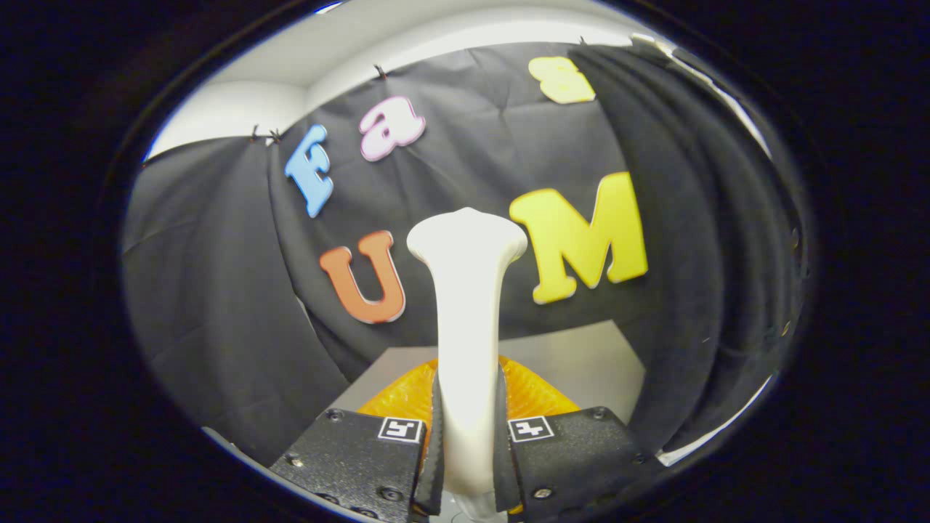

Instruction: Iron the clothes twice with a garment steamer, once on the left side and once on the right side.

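2 fingers of the gripper (466, 450) are seen clamped on the white garment steamer (466, 319) — its handle is pressed from both sides, jaws closed against it. The steamer is held upright between the fingers, its flared head (466, 236) rising well beyond them in front of the black cloth wall (218, 290). An orange ribbed object (534, 392) is seen just behind the handle, low down, partly hidden by the fingers; what it is cannot be told. A pale tabletop (588, 363) is visible beyond it — dark draped fabric (697, 254) hangs at the right.
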Demonstrator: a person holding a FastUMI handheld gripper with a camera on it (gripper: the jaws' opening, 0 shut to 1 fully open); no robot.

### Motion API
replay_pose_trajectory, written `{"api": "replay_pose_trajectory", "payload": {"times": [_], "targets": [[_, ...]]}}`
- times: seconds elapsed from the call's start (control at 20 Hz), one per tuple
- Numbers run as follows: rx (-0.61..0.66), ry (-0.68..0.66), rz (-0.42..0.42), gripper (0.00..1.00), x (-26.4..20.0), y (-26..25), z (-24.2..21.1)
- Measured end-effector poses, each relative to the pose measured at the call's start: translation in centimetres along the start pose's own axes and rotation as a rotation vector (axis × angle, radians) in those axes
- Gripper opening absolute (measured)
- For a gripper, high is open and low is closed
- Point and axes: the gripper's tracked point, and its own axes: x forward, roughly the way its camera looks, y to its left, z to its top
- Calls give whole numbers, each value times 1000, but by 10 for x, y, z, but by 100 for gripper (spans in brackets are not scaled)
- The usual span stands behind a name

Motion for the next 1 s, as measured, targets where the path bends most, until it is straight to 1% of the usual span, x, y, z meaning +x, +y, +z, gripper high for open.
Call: {"api": "replay_pose_trajectory", "payload": {"times": [0.15, 0.25, 0.4, 0.6, 0.8, 0.95, 1.0], "targets": [[-34, -157, 16, 30, -55, 3, 46], [-26, -214, 18, 30, -94, 4, 68], [-18, -275, -19, 30, -139, -11, 91], [-40, -368, -98, 30, -193, -41, 118], [-64, -420, -187, 30, -247, -72, 134], [-60, -435, -258, 30, -265, -103, 144], [-60, -433, -276, 30, -259, -115, 145]]}}
